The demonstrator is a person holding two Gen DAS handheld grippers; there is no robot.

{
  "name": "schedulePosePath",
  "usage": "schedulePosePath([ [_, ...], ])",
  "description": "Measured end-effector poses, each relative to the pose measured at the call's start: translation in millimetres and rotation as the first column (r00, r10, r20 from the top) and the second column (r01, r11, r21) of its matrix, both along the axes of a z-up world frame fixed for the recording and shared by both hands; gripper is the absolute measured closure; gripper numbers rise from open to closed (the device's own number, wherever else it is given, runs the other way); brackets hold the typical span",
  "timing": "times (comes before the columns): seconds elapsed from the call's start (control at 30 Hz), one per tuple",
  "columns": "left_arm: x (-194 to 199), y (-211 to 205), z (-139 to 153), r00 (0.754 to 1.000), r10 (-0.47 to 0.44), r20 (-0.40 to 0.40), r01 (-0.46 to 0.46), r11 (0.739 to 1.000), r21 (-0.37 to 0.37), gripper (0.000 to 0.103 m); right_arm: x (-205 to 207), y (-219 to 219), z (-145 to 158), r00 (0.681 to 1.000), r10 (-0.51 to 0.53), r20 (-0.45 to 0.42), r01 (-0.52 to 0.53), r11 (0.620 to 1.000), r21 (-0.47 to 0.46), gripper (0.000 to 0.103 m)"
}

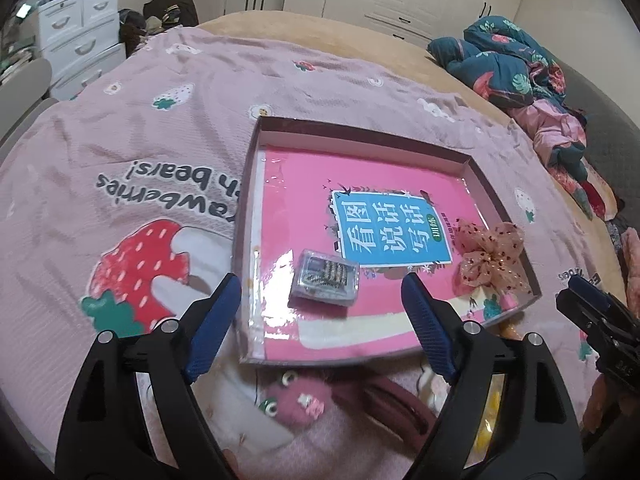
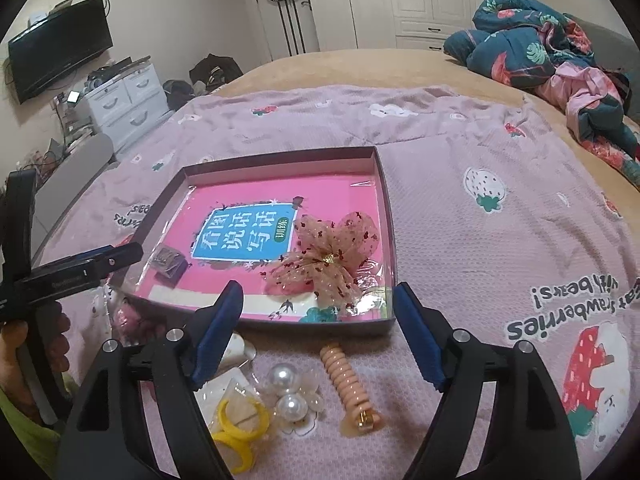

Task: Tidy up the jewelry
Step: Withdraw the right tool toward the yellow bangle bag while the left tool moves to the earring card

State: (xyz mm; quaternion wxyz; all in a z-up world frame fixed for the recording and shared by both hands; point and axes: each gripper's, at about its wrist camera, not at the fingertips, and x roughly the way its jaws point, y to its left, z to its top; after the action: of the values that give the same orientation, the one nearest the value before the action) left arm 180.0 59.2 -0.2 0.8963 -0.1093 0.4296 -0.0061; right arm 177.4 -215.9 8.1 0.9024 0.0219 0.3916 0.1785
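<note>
Bed covered with a pink strawberry-print blanket (image 2: 460, 208). On it sits a shallow cardboard box lid (image 2: 386, 208), used as a tray, lined with a pink book (image 1: 360, 184) in plastic wrap.

Inside the tray: a small clear packet of metal jewelry (image 1: 325, 278) lies flat near the tray's front-left part, on the book cover. A sheer pink bow hair clip (image 2: 326, 260) with red dots rests at the tray's right side, close to the right wall.

Left gripper (image 1: 322, 300): jaws spread wide, grasping nothing, hovering above the near edge of the tray with the packet between and beyond its fingers. Right gripper (image 2: 318, 304): jaws also spread, empty, over the tray's front right corner, just short of the bow.

On the blanket in front of the tray, outside it: a peach coil hair tie (image 2: 352, 384) with a gold charm, a pearl hair accessory (image 2: 286, 388) on clear petals, a yellow plastic ring (image 2: 236, 432) on a small card packet, and a pink fuzzy frog-eyed item (image 1: 296, 400).

Background: white drawer unit (image 2: 128, 100), wall-mounted TV (image 2: 60, 48), crumpled teal floral quilt (image 2: 532, 36).
</note>
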Motion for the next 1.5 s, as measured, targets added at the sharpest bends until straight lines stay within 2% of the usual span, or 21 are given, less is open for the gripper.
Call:
schedulePosePath([
  [0.57, -48, 23, 27, 0.997, 0.056, 0.061, -0.056, 0.998, 0.009, 0.022, -44, -2, 6, 1.0, 0.018, 0.025, -0.018, 1.0, -0.006, 0.024],
  [0.67, -54, 26, 28, 0.996, 0.06, 0.064, -0.061, 0.998, 0.016, 0.021, -50, -2, 7, 0.999, 0.021, 0.029, -0.021, 1.0, -0.006, 0.02],
  [1.27, -83, 34, 21, 0.997, 0.059, 0.05, -0.063, 0.996, 0.067, 0.018, -78, 10, 0, 0.998, 0.056, 0.012, -0.056, 0.998, -0.023, 0.02],
  [1.5, -91, 30, 12, 0.999, 0.042, 0.033, -0.046, 0.993, 0.109, 0.018, -87, 12, -4, 0.998, 0.07, 0.002, -0.07, 0.997, -0.025, 0.02],
])
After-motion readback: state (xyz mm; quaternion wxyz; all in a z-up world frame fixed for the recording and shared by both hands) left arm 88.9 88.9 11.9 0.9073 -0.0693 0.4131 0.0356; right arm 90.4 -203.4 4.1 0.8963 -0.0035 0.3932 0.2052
